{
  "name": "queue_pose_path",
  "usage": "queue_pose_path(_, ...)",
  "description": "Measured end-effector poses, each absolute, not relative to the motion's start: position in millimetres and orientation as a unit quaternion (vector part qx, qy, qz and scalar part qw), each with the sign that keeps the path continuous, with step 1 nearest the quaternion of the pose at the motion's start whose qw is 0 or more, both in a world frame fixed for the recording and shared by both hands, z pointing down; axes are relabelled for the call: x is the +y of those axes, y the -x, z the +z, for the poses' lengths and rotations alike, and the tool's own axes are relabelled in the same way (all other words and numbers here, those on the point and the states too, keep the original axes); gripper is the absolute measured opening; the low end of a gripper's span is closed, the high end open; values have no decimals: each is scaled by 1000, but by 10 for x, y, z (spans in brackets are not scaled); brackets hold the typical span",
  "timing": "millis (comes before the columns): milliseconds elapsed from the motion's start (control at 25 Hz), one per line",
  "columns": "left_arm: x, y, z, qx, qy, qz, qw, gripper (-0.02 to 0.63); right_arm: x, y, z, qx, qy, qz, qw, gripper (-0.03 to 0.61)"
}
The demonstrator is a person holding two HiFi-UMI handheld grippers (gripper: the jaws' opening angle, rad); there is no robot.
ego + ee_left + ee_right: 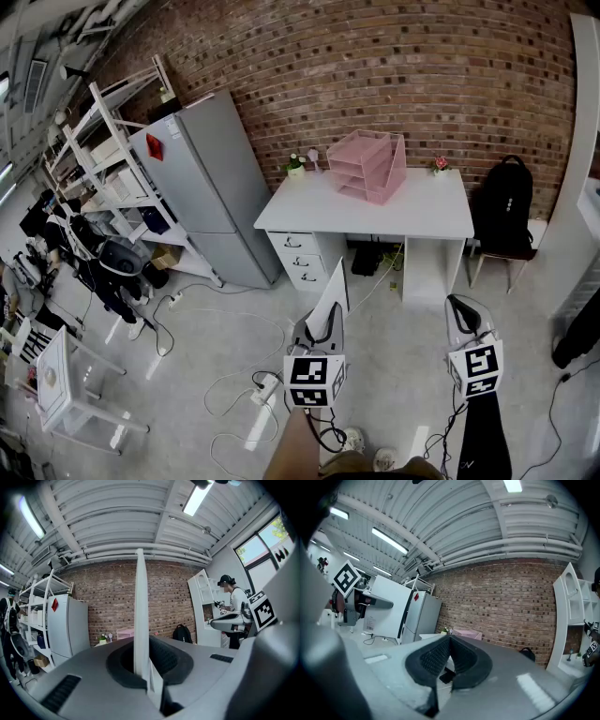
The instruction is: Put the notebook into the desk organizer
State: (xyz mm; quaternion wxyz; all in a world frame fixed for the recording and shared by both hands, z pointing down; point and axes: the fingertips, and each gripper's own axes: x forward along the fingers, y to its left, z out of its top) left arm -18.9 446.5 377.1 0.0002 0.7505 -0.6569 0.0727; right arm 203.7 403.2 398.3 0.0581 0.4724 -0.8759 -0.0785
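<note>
Left gripper view: left gripper (148,654) clamps thin white notebook (139,611) on edge; right gripper (449,639) clenched, empty; pink tiered desk organizer (367,167) ahead.

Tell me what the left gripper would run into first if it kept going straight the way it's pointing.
Nothing near. The left gripper, shut on the notebook, aims across open floor toward the desk and its organizer, probably met first; depth is unclear.

Bright ceiling tubes (197,498) overhead; strong fisheye bending at edges.
</note>
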Motion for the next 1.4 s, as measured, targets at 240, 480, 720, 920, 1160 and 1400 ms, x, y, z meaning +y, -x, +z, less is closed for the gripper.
queue_pose_path(240, 4370, 257, 3697, -660, -748, 73, -9, 15, 3901, -1970, 3867, -877, -474, -75, 38, 0)
queue_pose_path(480, 4131, 411, 3693, -641, -763, 77, -28, 15, 3658, -1724, 3861, -882, -467, -67, 20, -1)
queue_pose_path(720, 3786, 663, 3696, -625, -776, 80, -37, 15, 3355, -1454, 3829, -877, -476, -61, 6, 0)
queue_pose_path(920, 3544, 914, 3740, -616, -783, 76, -32, 15, 3204, -1248, 3833, -869, -490, -63, -6, -2)
queue_pose_path(1160, 3337, 1037, 3801, -609, -789, 75, -25, 15, 3053, -1165, 3888, -863, -501, -56, -11, -2)
queue_pose_path(1400, 3138, 1107, 3797, -606, -794, 54, 3, 15, 2810, -1081, 3848, -865, -498, -58, -12, -2)
